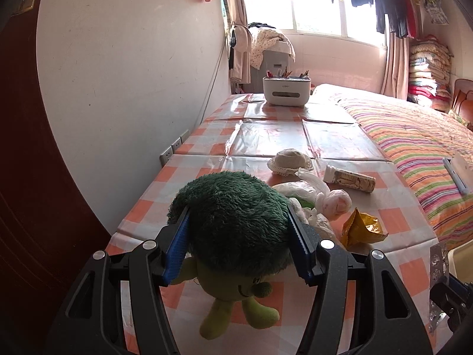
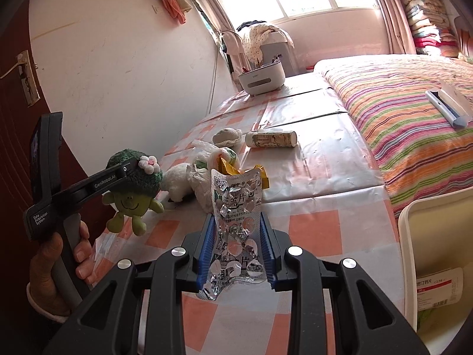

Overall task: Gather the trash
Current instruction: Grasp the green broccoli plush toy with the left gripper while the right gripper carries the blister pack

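Because it was thin crinkled foil with its pockets pressed out, the empty silver blister pack of pills point(image 2: 236, 224) was judged to be very light, springy rather than stiff, easily creased and somewhat slippery, so that a hold across its flat lower half was thought the safest place to take it; it was seen held just so, standing upright between the blue pads of the right gripper point(image 2: 236, 248), whose jaws were drawn narrow and pressed on both long edges, the sheet being bowed a little between them, above the orange-and-white checked plastic tablecloth point(image 2: 310, 224) and near the white plastic bin point(image 2: 414, 236) at the right edge. The soft green plush broccoli doll with a smiling face point(image 1: 233, 222) was judged light, squashy and forgiving of any grip, its furry dark head being the bulkiest and easiest part to pinch; the left gripper point(image 1: 236, 242) was seen closed on that head from both sides, its jaws set moderately apart by the plush, with the doll's legs hanging free above the cloth. Crumpled white plastic bags point(image 1: 313, 195) and a torn yellow foil wrapper point(image 1: 360, 227) were left lying on the cloth beyond the doll
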{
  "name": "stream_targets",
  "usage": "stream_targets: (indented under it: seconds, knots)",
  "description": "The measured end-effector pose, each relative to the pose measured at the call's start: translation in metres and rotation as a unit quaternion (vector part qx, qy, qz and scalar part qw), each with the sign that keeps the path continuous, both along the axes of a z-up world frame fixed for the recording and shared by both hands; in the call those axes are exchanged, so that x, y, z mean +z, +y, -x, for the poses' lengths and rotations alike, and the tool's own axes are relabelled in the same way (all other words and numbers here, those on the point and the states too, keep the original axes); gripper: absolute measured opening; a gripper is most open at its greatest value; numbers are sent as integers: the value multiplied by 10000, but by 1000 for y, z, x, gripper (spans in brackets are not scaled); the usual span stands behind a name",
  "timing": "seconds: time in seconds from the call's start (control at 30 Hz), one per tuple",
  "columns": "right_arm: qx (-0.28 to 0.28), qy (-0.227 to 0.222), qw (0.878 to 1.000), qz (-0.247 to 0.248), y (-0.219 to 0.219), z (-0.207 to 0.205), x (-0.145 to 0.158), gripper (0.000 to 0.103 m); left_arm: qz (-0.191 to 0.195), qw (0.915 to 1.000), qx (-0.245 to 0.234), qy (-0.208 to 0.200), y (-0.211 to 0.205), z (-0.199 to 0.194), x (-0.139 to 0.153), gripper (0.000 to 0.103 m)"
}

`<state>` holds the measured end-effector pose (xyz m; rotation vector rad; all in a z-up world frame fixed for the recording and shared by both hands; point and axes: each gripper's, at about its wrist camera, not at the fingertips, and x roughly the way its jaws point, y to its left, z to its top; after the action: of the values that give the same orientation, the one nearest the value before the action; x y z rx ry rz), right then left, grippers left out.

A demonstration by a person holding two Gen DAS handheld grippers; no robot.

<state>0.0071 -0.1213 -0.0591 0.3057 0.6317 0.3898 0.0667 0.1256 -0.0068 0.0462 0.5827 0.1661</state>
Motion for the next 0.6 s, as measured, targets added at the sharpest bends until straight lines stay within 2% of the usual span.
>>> stream_targets:
  seconds: [0.2, 0.6]
  knots:
    - [-223, -44, 9997, -19, -16, 3, 1, 29, 95, 9984, -544, -124, -30, 10, 2, 58]
    - [-686, -141, 9975, -9, -49, 14, 5, 29, 403, 9913, -1240, -167, -81, 17, 3, 59]
